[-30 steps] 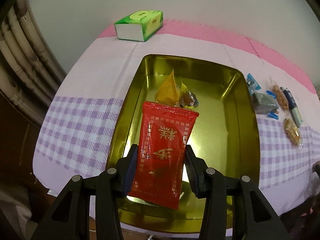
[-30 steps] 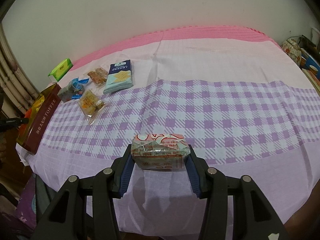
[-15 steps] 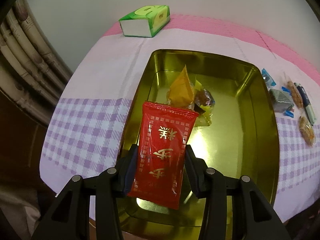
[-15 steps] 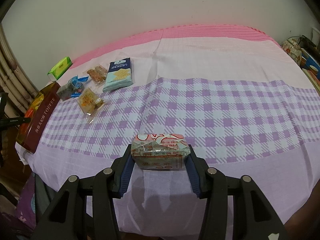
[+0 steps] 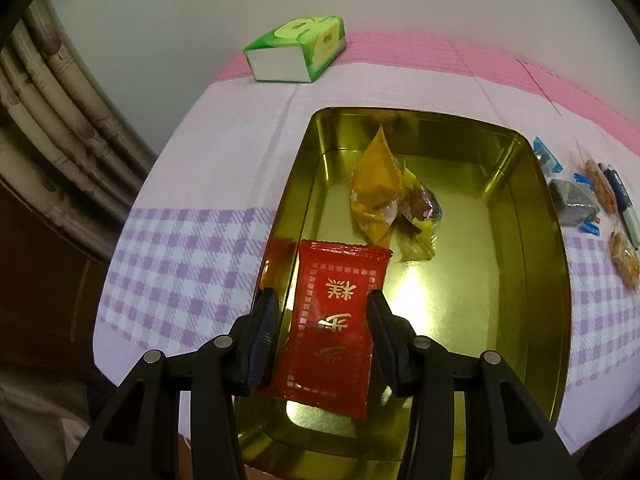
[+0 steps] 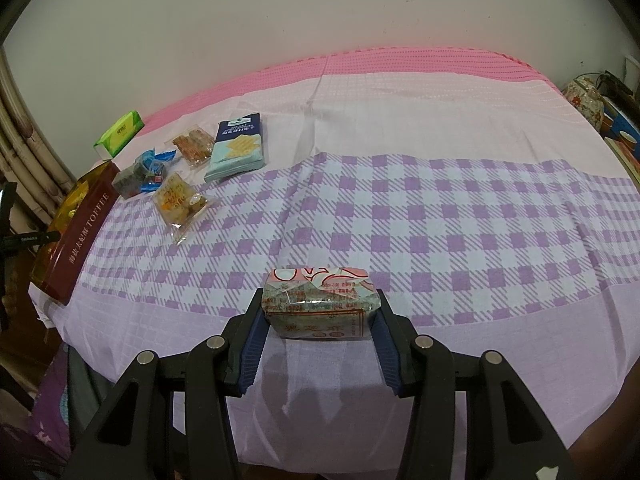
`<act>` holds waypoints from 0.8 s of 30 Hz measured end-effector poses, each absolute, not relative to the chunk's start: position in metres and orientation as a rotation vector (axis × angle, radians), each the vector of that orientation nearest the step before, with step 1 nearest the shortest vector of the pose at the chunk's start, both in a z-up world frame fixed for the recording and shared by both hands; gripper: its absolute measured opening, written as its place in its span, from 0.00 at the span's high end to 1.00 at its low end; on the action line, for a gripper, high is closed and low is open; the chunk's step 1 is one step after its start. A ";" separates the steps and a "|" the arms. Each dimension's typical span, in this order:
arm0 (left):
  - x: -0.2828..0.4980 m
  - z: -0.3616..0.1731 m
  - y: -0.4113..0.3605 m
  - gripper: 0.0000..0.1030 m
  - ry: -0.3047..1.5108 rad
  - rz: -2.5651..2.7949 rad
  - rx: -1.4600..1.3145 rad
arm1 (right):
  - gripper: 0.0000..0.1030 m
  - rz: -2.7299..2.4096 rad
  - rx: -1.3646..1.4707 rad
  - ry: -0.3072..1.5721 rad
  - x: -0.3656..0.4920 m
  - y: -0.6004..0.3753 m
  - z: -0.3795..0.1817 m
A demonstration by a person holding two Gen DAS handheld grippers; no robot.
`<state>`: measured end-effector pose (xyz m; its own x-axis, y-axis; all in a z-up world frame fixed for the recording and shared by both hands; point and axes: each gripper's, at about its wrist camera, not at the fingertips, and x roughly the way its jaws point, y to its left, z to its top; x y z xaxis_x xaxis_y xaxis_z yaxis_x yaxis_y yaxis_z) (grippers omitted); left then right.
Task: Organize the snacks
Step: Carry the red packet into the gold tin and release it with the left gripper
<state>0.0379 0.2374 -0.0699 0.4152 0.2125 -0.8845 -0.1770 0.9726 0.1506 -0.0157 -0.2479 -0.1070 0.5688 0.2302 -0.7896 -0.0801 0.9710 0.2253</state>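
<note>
The left gripper (image 5: pixel 320 336) holds a red snack pack (image 5: pixel 332 328) between its two fingers. The pack hangs over the near end of the gold tin (image 5: pixel 532 320), close to the tin's left wall. It has gold Chinese writing on it, seen upside down. Deeper in the tin lie an orange pack (image 5: pixel 376 192) and a small brown sweet (image 5: pixel 422 204) in a clear and yellow wrapper. They touch each other. Past the tin sits a green tissue box (image 5: pixel 300 48) on the pink cloth.

The right gripper (image 6: pixel 318 320) is squeezed on a small wrapped block (image 6: pixel 320 300) with red print, too small to read. It is just above the checked cloth (image 6: pixel 440 208). Far off to the left lie a clear pack of yellow snacks (image 6: pixel 180 200), a blue cracker pack (image 6: pixel 236 148) and the tin's dark red side, which says TOFFEE.

A second ago the left view showed the whole tin from farther back. Now the tin looks bigger and the red pack is lower inside it. The right side looks the same as before.
</note>
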 end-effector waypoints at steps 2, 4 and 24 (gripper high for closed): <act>0.038 -0.070 0.238 0.55 1.121 0.245 0.030 | 0.55 0.182 0.171 0.950 -0.016 -0.248 -0.107; 0.037 -0.068 0.238 0.55 1.118 0.248 0.028 | 0.55 0.182 0.171 0.949 -0.016 -0.247 -0.106; 0.003 -0.018 0.231 0.55 0.947 0.310 -0.081 | 0.56 0.205 0.187 0.896 -0.030 -0.245 -0.087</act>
<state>0.0029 0.2313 -0.0179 0.5434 0.2256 -0.8086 -0.2959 0.9529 0.0670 -0.0298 -0.2453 -0.0867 0.6075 0.2537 -0.7527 -0.0982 0.9643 0.2458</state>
